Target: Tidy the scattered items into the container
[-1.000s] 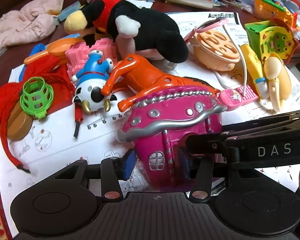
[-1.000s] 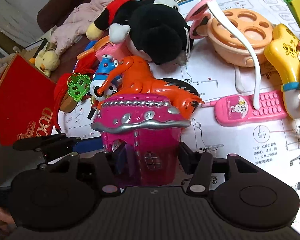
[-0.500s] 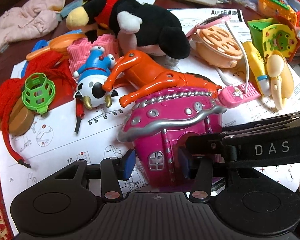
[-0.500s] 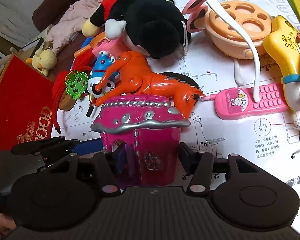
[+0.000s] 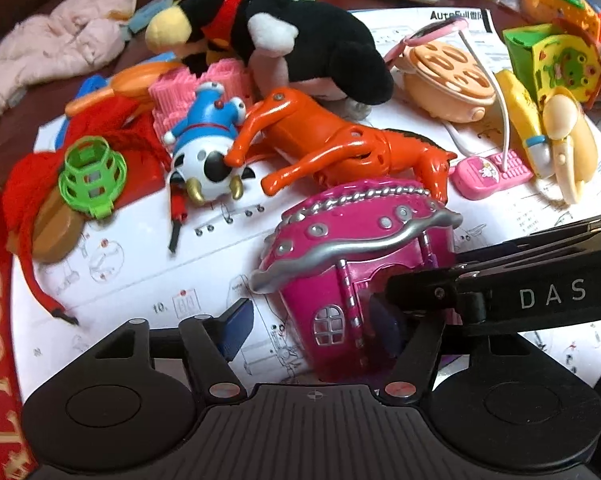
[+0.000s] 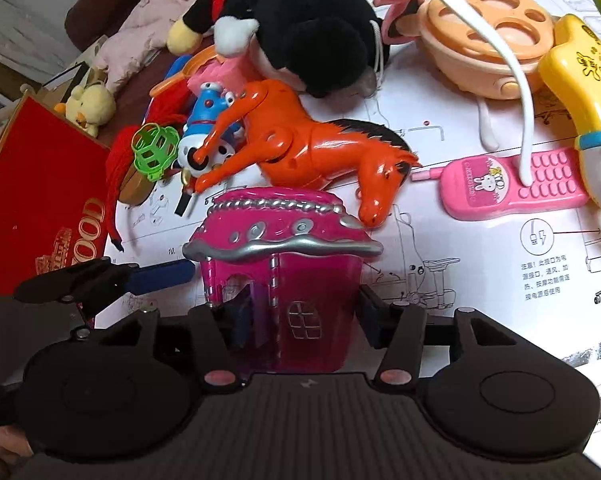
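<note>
A magenta toy house (image 5: 352, 272) with a silver-trimmed roof stands at the near edge of the paper sheet; it also shows in the right wrist view (image 6: 284, 280). My right gripper (image 6: 300, 320) is shut on the house, one finger inside its doorway and the other on its outer wall. My left gripper (image 5: 308, 328) is open: its left pad stands clear of the house and its right pad sits at the house's side, by the right gripper's arm (image 5: 540, 296). The red container (image 6: 36, 204) stands to the left.
Behind the house lie an orange toy horse (image 5: 340, 148), a black plush (image 5: 300, 40), a blue-white figure (image 5: 208, 148), a green cage ball (image 5: 92, 176), a pink toy phone (image 6: 512, 188), an orange dish (image 6: 488, 36) and yellow toys (image 5: 540, 120).
The house has shifted right and tilted in the left wrist view, away from my left gripper's left pad. Both views have pulled back slightly from the toy pile.
</note>
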Demonstrator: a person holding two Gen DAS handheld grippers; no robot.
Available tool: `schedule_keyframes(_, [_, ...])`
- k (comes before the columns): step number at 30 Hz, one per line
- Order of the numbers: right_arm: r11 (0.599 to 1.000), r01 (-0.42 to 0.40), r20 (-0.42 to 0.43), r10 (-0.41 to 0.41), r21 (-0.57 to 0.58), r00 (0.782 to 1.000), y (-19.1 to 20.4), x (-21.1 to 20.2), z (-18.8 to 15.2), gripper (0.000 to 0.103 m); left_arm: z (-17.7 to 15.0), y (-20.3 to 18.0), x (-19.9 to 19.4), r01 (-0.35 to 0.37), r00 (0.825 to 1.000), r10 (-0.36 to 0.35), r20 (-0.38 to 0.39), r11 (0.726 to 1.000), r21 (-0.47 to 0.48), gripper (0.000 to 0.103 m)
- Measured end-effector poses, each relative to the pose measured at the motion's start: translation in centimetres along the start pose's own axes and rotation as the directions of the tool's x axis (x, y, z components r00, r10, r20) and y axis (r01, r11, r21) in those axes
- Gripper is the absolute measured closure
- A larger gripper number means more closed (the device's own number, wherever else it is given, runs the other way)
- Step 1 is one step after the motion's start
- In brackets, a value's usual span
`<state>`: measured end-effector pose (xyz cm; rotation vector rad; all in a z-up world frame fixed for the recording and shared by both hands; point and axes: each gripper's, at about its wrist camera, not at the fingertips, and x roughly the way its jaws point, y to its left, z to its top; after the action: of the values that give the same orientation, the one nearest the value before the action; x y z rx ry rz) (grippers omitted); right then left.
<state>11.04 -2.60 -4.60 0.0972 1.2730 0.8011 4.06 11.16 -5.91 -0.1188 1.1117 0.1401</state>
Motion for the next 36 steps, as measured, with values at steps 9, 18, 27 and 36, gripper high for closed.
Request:
schedule_keyframes(9, [1.000,0.005,-0.006,-0.005,0.014,1.000,0.0,0.0,0.1,0.045,0.0,0.2,-0.1,0.052,0.999,-0.052,0.001,0.998,-0.046,0.056])
schedule_keyframes(18, [1.000,-0.003,-0.021,0.004,0.024,1.000,0.2,-0.4,-0.2,0.045,-0.3,0.0,-1.0,0.037,0.999,-0.037,0.011,0.999,-0.039,0.056])
schedule_keyframes(27, [1.000,-0.012,0.002,0.012,-0.008,1.000,1.4,-1.9,-0.5,0.045,-0.7,-0.2,-3.0,0.015,0.999,-0.014,0.039,1.000,-0.026,0.056])
schedule_keyframes(36, [1.000,-0.002,0.038,0.003,-0.027,0.999,2.1,-3.8,-1.4,0.045,-1.2,-1.4,-5.0,-0.005,0.998,0.006,0.065,1.000,-0.011,0.056])
